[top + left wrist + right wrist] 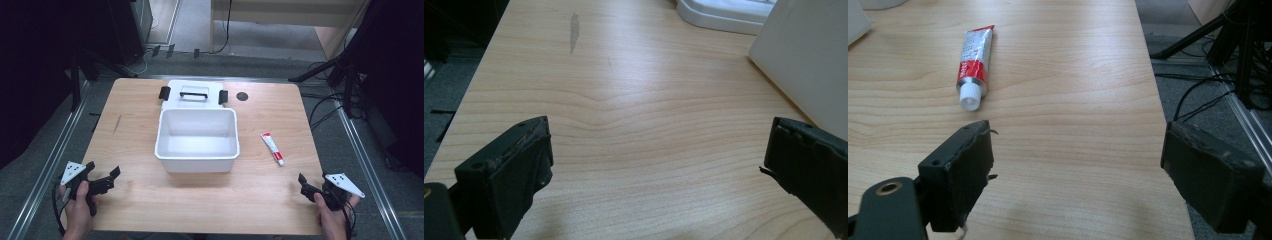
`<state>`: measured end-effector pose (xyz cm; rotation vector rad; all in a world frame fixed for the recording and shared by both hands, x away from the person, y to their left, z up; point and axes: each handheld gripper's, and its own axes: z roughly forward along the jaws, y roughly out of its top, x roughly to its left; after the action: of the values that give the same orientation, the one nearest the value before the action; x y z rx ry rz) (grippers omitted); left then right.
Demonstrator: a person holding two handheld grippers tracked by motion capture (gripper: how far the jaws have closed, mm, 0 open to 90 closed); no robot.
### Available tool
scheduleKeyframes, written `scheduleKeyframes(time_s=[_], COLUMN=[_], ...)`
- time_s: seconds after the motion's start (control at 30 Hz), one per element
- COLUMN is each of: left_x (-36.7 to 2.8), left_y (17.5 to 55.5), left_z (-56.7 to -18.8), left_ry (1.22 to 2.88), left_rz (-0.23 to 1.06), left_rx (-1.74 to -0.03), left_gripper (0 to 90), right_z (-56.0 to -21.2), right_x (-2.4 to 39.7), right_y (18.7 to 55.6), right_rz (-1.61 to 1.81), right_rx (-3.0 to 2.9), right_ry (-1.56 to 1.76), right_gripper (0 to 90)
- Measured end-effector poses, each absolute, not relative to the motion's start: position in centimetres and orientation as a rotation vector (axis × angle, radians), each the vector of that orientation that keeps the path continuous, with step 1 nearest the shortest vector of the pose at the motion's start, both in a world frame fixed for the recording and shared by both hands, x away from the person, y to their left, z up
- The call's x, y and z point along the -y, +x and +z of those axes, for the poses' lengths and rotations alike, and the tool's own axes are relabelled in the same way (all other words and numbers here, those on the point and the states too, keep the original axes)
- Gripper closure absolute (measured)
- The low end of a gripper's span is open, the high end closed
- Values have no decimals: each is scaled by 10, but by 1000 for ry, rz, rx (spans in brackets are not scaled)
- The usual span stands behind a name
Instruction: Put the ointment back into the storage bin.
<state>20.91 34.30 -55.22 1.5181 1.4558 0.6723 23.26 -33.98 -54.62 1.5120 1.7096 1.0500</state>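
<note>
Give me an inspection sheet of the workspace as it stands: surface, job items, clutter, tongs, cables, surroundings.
Surface: wooden table, a dark scuff near its left edge, a round dark hole at the far right.
Job's things: white bin open and empty, mid-table; its lid with black latches lies flat behind it; red-and-white tube on the table right of the bin, cap toward the person.
Clutter: nothing seen.
Grippers: left tongs open, holding nothing; right tongs open, holding nothing, short of the tube.
Cables: black cables on the floor right of the table.
Surroundings: dark stand legs, grey floor.
</note>
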Motion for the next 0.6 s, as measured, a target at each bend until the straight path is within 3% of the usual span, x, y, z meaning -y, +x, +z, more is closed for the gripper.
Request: scheduleKeyframes(time_s=[0.6], left_x=[-343], left_y=[208], left_z=[-552], left_ry=[1509], left_rz=[679], left_rx=[-1462], left_gripper=[0], right_z=[-538], right_x=[326], right_y=[250], right_rz=[914], right_rx=[-1951], right_ry=[1500], right_gripper=[142])
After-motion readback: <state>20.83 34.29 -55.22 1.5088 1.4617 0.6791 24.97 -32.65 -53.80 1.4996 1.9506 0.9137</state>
